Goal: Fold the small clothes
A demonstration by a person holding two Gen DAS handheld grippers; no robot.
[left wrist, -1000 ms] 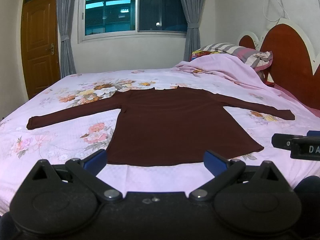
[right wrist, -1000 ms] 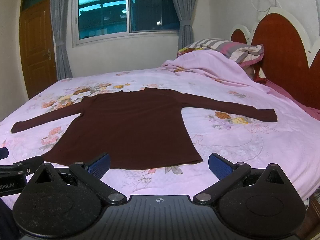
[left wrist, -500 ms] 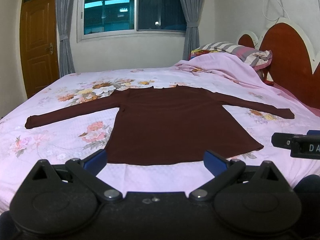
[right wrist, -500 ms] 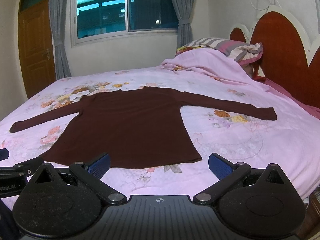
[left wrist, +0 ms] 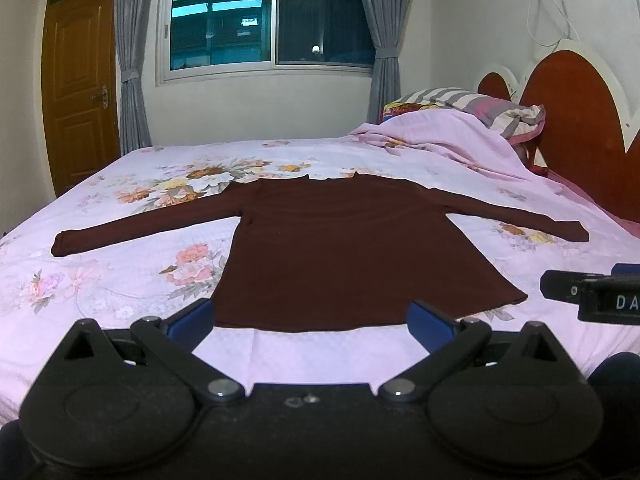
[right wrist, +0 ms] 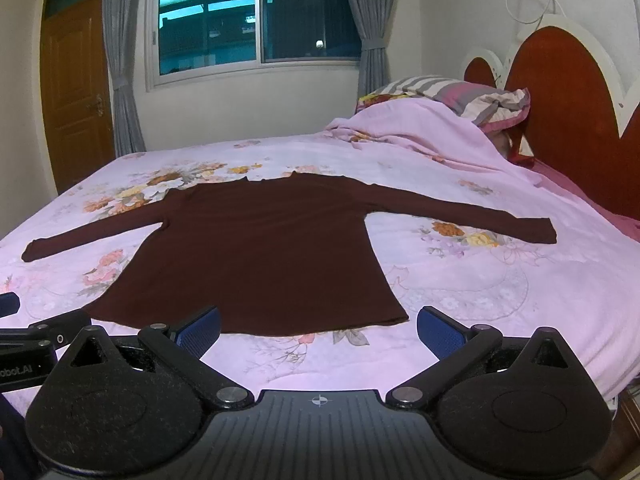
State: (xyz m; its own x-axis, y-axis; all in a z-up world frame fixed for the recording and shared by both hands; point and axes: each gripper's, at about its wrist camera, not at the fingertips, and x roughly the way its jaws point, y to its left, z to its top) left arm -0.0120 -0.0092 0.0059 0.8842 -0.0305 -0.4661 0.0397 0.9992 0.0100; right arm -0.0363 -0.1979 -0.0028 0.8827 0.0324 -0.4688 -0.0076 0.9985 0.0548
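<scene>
We see one smooth maroon long-sleeved top (left wrist: 344, 256) flat on the floral pink bed (left wrist: 120, 280), our two blue-padded tongs, left tongs (left wrist: 310, 320) and right tongs (right wrist: 318, 326), spread empty at its hem

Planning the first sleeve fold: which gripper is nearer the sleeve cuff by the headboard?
Right. The right gripper sits at the hem's corner on that cuff's side; the left gripper is further along the hem, toward the door.
</scene>
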